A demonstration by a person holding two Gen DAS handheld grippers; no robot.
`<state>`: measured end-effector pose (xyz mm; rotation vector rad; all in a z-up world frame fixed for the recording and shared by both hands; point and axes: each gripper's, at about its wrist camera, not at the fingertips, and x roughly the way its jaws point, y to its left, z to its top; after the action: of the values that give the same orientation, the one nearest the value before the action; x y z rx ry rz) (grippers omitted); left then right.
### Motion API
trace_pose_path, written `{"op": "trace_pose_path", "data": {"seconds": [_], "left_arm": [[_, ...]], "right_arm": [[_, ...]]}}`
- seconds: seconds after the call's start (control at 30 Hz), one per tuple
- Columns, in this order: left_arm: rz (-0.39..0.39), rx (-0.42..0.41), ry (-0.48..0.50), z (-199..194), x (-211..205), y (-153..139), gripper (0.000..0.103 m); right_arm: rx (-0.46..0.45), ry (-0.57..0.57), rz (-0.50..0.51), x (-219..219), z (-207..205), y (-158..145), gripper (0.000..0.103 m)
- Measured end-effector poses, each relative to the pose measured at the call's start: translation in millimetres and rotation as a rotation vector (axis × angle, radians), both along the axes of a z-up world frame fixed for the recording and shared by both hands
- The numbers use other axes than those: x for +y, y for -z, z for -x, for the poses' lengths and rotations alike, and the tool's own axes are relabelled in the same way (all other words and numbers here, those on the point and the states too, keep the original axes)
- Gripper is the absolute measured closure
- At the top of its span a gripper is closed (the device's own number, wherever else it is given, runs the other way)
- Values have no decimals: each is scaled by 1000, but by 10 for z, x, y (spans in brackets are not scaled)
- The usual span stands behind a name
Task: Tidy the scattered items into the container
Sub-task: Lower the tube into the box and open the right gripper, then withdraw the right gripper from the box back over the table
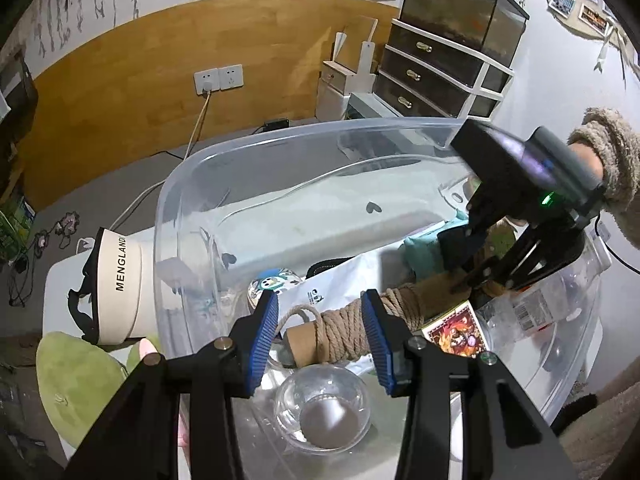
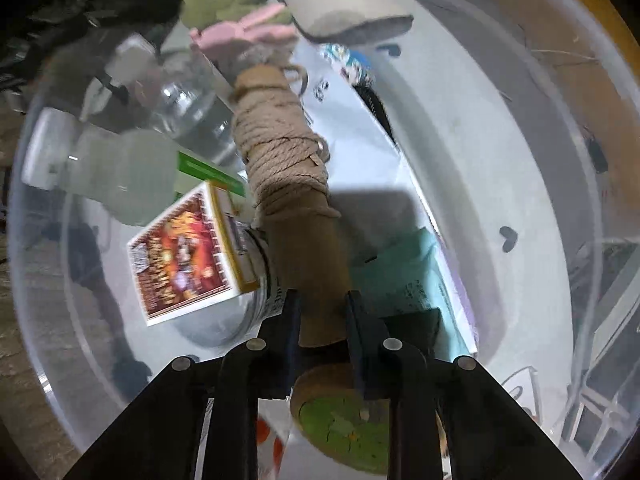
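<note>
- Take the clear plastic container (image 1: 192, 184) as your landmark; every place below is given against it.
- Left of the container, outside its wall, you see a cream visor cap (image 1: 120, 280) lettered MENGLAND standing on the white tabletop (image 1: 60, 276), touching or nearly touching the wall.
- Nearer you than the cap, a green plush item (image 1: 76, 380) lies at the tabletop edge.
- Your left gripper (image 1: 322, 342) stands over the near rim of the container with its blue pads (image 1: 262, 340) apart and nothing pressed between them: it is open.
- A small clear glass bowl (image 1: 322, 408) sits inside the container, directly below the left gripper.
- The rope spool (image 1: 360, 324), a cardboard tube wound with tan rope, lies inside the container; in the left wrist view its wound part shows between the left gripper's pads, farther off.
- A white printed bag (image 1: 340, 280) lies beneath the spool, inside the container.
- A picture card box (image 1: 460, 330) lies just right of the spool, inside the container.
- Your right gripper (image 2: 323, 312) reaches down into the right part of the container; its jaws are clamped on the bare tube end of the rope spool (image 2: 308, 264).
- A clear plastic bottle (image 1: 532, 308) lies along the container's right wall.
</note>
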<state>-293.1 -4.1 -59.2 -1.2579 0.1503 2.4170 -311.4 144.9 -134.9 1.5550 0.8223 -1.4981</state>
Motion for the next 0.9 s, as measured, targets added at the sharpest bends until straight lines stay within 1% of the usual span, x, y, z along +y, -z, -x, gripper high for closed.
{"op": "trace_pose_path", "data": {"seconds": [0.3,0.33,0.4,0.43,0.47,0.5,0.53,0.6,0.63,0.67,0.7,0.73,0.8,0.9], "left_arm": [[-12,-3,-13,40,-24,-13,60],[-13,-3,-12,39,-18,-18,60],[-17,8,-10,14,0,-48,60],[-15,19,-12,-5,8,-70,55],[-13,31,-13,-24,17,-92,46],[-11,42,-15,-42,26,-114,26],[-9,58,-20,-61,30,-143,14],[-9,89,-34,-100,33,-209,12],[-8,97,-42,-120,38,-241,10],[-7,105,-49,-139,42,-273,8],[-4,119,-59,-167,46,-308,3],[1,140,-71,-204,47,-348,2],[10,175,-92,-279,47,-422,2],[22,212,-122,-393,43,-520,2]], "right_arm": [[-23,-2,-3,-35,52,19,80],[-21,7,5,-22,63,-8,80],[-1,44,53,36,116,-163,80],[14,76,83,77,159,-276,80],[33,110,108,119,205,-384,80],[54,140,129,160,242,-491,80],[87,170,153,212,263,-637,80],[146,220,194,317,242,-911,79],[171,246,219,358,203,-1042,74],[195,273,247,399,158,-1175,64],[226,298,274,451,114,-1311,28],[266,322,304,475,62,-1440,7],[344,369,354,514,-66,-1648,7],[449,486,398,544,-256,-1805,7]]}}
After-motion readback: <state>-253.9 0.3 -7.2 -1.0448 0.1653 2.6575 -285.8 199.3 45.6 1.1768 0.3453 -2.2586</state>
